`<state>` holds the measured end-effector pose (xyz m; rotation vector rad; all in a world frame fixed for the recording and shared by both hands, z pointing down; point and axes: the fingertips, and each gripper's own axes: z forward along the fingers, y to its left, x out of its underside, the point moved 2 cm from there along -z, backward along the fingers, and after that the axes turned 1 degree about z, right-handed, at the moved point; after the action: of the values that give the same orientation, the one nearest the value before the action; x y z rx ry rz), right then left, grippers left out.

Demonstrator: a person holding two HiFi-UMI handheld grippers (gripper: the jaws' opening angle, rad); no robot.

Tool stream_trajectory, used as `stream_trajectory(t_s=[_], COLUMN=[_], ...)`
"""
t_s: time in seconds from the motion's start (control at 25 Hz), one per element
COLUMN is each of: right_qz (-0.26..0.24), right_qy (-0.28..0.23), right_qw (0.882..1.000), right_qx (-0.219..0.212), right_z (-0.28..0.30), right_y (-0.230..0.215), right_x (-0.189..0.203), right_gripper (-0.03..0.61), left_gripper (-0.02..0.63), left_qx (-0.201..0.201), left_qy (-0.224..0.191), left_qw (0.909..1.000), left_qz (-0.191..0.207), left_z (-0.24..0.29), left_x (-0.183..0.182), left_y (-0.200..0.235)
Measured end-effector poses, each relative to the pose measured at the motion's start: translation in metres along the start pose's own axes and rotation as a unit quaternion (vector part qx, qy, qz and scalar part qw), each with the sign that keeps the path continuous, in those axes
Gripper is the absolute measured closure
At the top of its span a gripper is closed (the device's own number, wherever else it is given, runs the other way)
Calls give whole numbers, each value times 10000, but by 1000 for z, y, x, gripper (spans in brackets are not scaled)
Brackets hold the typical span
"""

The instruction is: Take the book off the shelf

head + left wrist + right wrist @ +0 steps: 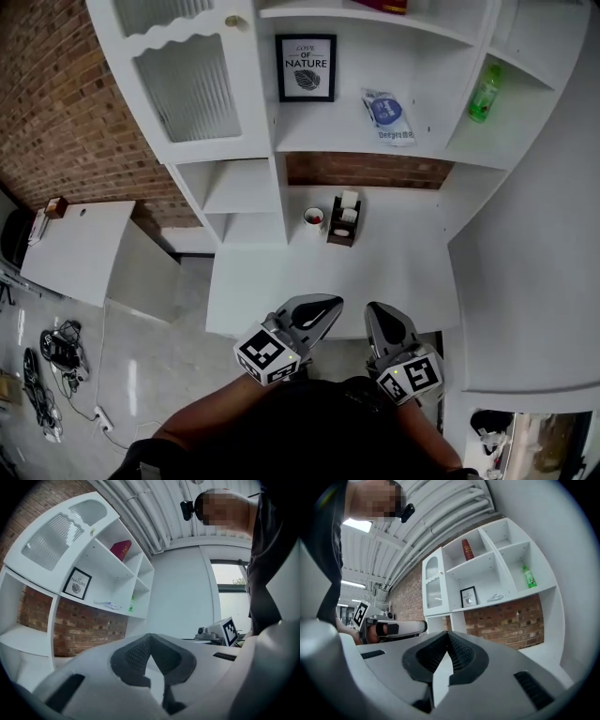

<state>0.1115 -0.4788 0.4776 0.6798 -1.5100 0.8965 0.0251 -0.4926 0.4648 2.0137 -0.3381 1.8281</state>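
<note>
The red book [380,5] stands on the top shelf of the white shelf unit [366,141], cut off by the head view's upper edge. It shows upright in the left gripper view [123,549] and in the right gripper view [465,549]. My left gripper [331,303] and right gripper [374,309] hang side by side over the desk's near edge, far below the book. The left gripper's [150,635] jaws meet at the tips with nothing between them. Those of the right gripper [448,633] are likewise shut and empty.
A framed "OF NATURE" picture [306,67], a blue-white packet [386,115] and a green bottle [485,92] sit on the middle shelves. A cup [314,218] and a wooden holder [344,218] stand at the back of the white desk [281,281]. A glass-front cabinet door [187,84] is at the left.
</note>
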Motion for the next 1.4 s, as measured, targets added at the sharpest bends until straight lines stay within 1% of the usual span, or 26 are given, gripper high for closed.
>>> stream_trajectory(t_s=[0.08, 0.12, 0.32, 0.44, 0.6, 0.76, 0.92, 1.0, 1.08, 1.16, 1.4], right_qz=[312, 381, 267, 47, -313, -745, -1165, -1313, -1432, -1561, -1993], right_qy=[20, 33, 145, 143, 185, 8, -261, -246, -117, -53, -312], right_qw=[9995, 9992, 9988, 9977, 9936, 9903, 9857, 9829, 9802, 9775, 9690], right_qx=[-44, -84, -394, -656, -1073, -1175, -1187, -1270, -1360, -1416, -1423], right_z=[17, 25, 62, 81, 104, 123, 135, 143, 151, 158, 168], right_y=[-12, -17, -36, -49, -64, -83, -99, -102, -103, -102, -92], right_x=[0, -2, -17, -35, -65, -111, -159, -177, -191, -207, -272], right_gripper=[563, 563, 563, 561, 561, 561, 561, 561, 561, 561, 560], left_gripper=[607, 607, 607, 607, 607, 607, 607, 607, 607, 607, 607], left_qx=[-27, -57, -410, -469, -491, -419, -224, -150, -97, -52, 165], left_qy=[-24, -29, -15, -66, -381, -541, -687, -719, -755, -746, -562], left_qw=[10000, 10000, 9991, 9985, 9979, 9965, 9955, 9941, 9919, 9889, 9785], left_qz=[-7, 2, 75, 267, 168, 478, 608, 803, 1017, 1287, 1979], left_z=[4, 6, 22, 39, 60, 85, 108, 116, 123, 129, 144], left_x=[-1, -1, -11, -29, -59, -93, -129, -148, -168, -187, -244], left_y=[13, 18, 56, 71, 86, 97, 107, 110, 112, 115, 118])
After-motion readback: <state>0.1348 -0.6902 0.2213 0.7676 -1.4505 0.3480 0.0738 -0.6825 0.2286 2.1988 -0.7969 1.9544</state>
